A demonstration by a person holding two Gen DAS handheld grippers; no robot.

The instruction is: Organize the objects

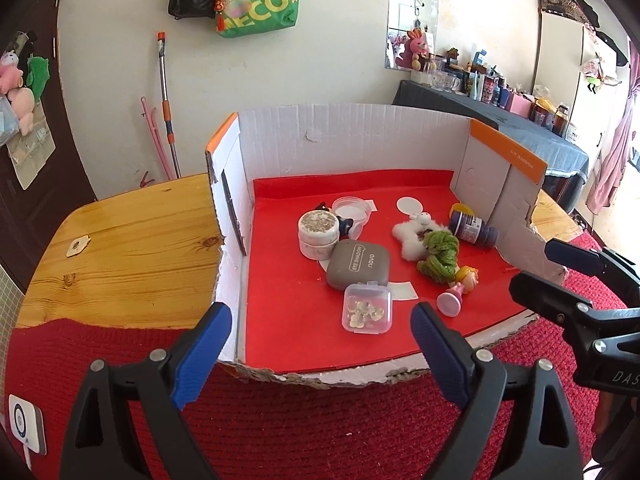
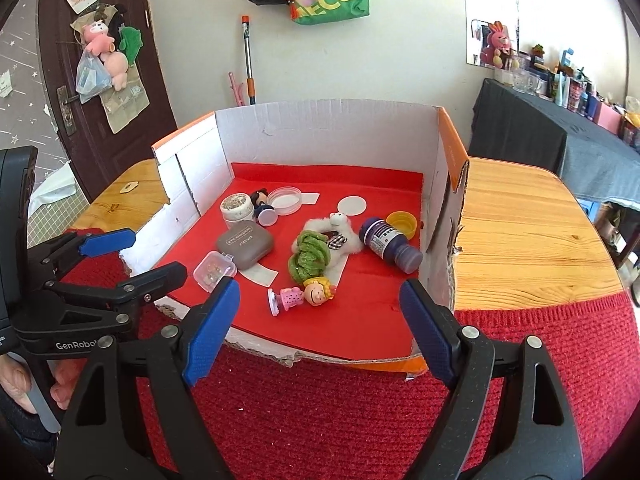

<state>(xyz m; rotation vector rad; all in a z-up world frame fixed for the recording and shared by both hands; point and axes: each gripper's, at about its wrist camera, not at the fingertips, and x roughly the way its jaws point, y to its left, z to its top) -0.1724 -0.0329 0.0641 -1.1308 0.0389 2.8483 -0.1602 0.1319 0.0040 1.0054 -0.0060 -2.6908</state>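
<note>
An open cardboard box [image 1: 344, 136] [image 2: 320, 120] with a red floor holds small objects. In it lie a clear bead case [image 1: 366, 309] [image 2: 214, 271], a grey eye-shadow case [image 1: 358, 265] [image 2: 245, 245], a white jar [image 1: 318, 236] [image 2: 237, 208], a clear round dish [image 1: 351, 210] [image 2: 285, 200], a dark ink bottle on its side [image 1: 474, 230] [image 2: 390, 244], a green-and-white plush [image 1: 434, 250] [image 2: 316, 250] and a blonde doll [image 1: 460, 286] [image 2: 308, 294]. My left gripper [image 1: 320, 328] is open and empty before the box front. My right gripper [image 2: 320, 308] is open and empty, also at the front.
The box stands on a wooden table [image 1: 132, 248] [image 2: 528, 232] with a red knitted cloth [image 1: 320, 432] [image 2: 320, 420] at the front. A yellow cap [image 2: 403, 224] lies by the bottle. A cluttered side table [image 1: 500, 120] stands at the back right.
</note>
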